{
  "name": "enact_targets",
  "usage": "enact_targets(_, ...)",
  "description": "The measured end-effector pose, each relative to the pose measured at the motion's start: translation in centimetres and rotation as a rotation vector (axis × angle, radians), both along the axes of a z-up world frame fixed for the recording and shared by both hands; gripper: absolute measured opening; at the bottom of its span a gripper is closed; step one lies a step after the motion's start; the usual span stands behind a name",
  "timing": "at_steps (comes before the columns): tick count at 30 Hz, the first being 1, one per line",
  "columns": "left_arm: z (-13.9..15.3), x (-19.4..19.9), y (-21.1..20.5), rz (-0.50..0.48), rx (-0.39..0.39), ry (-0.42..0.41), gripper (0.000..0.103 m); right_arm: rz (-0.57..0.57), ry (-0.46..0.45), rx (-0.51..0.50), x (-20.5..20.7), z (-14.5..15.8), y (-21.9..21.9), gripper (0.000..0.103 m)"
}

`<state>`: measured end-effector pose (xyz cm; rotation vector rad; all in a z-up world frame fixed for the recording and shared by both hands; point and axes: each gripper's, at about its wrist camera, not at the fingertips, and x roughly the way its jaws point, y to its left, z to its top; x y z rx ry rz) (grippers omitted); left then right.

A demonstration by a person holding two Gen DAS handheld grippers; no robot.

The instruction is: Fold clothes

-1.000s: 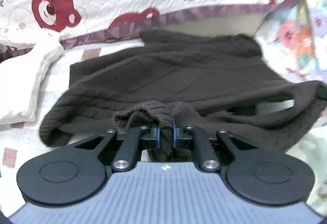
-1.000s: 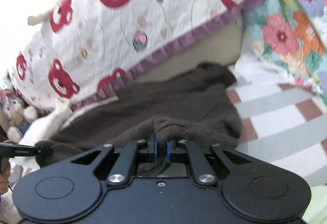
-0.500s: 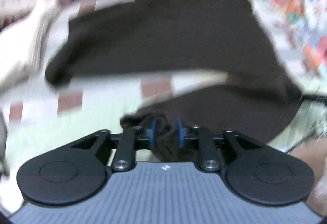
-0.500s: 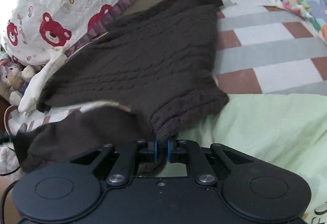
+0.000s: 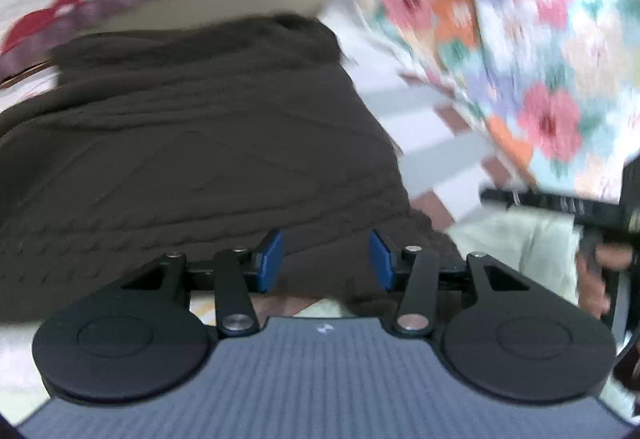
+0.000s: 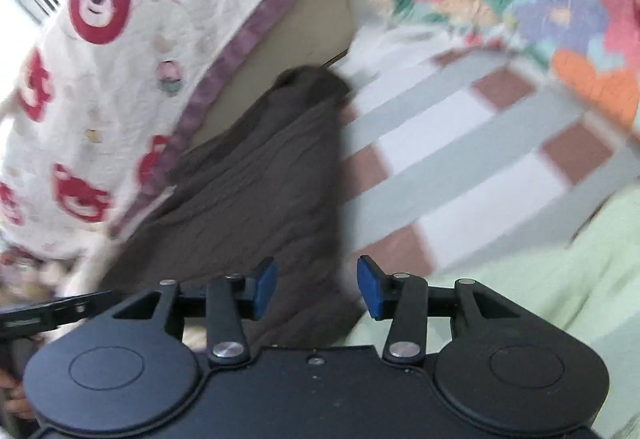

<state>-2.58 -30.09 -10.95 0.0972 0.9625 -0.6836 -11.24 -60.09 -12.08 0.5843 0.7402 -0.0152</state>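
A dark brown knit sweater (image 5: 192,159) lies spread on the bed; it also shows in the right wrist view (image 6: 260,191). My left gripper (image 5: 326,259) is open, its blue pads apart just above the sweater's near hem, holding nothing. My right gripper (image 6: 316,287) is open too, over the sweater's near right corner where it meets the pale green sheet (image 6: 520,263). The right gripper's handle and hand show at the right edge of the left wrist view (image 5: 592,215).
A bear-print quilt (image 6: 120,51) with a purple border lies behind the sweater. A floral quilt (image 5: 540,51) rises at the right. A checked grey, white and brown sheet (image 6: 460,159) lies right of the sweater.
Both grippers have let go of the sweater's hem and opened. The sweater now lies flat on the bed, and both views have swung right.
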Motion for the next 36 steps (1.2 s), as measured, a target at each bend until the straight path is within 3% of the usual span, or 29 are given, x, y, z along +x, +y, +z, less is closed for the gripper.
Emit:
enact_targets(2, -0.7, 0.8, -2.0, -0.03, 0.084, -0.016, 0.046, 0.02, 0.006, -0.122, 1.8, 0.3, 0.0, 0.05)
enact_targets(3, -0.8, 1.1, -2.2, -0.026, 0.087, -0.018, 0.046, 0.036, 0.008, -0.138, 2.5, 0.3, -0.2, 0.05)
enact_targets(4, -0.9, 1.5, -2.4, -0.02, 0.088, -0.017, 0.046, 0.052, 0.013, -0.123, 3.3, 0.0, -0.6, 0.05)
enact_targets(7, -1.4, 2.7, -1.8, 0.025, 0.041, 0.025, 0.046, 0.089, 0.07, 0.072, 5.5, -2.0, -2.2, 0.05)
enact_targets(15, -2.7, 6.2, -0.3, 0.122, -0.038, 0.038, 0.046, 0.049, 0.105, 0.116, 9.6, -6.3, -0.3, 0.05)
enact_targets(16, -2.6, 6.6, -0.4, 0.124, -0.057, 0.038, 0.046, 0.044, 0.109, 0.121, 10.1, -6.8, -0.1, 0.048)
enact_targets(17, -2.6, 7.0, -0.1, 0.137, -0.105, 0.054, 0.046, 0.046, 0.096, 0.108, 10.5, -7.0, 0.4, 0.039)
enact_targets(18, -2.5, 7.5, 0.2, 0.151, -0.153, 0.07, 0.046, 0.064, 0.047, 0.057, 10.8, -6.3, 1.3, 0.014)
enact_targets(22, -3.0, 9.7, 2.5, 0.26, -0.34, 0.17, 0.046, 0.147, -0.167, -0.155, 11.4, -2.6, 5.9, 0.011)
enact_targets(24, -3.0, 10.3, 3.2, 0.268, -0.37, 0.151, 0.046, 0.243, -0.226, -0.339, 11.7, -1.0, 9.7, 0.011)
enact_targets(27, -3.4, 11.1, 3.6, 0.253, -0.38, 0.148, 0.051, 0.418, -0.258, -0.474, 12.4, -0.9, 14.4, 0.011)
enact_targets(32, -5.2, 12.6, 2.0, 0.12, -0.335, 0.219, 0.056, 0.578, -0.204, -0.419, 12.8, -3.3, 17.2, 0.011)
enact_targets(36, -7.1, 13.7, -0.3, 0.068, -0.179, 0.185, 0.056, 0.655, -0.185, -0.326, 11.8, -4.0, 17.4, 0.011)
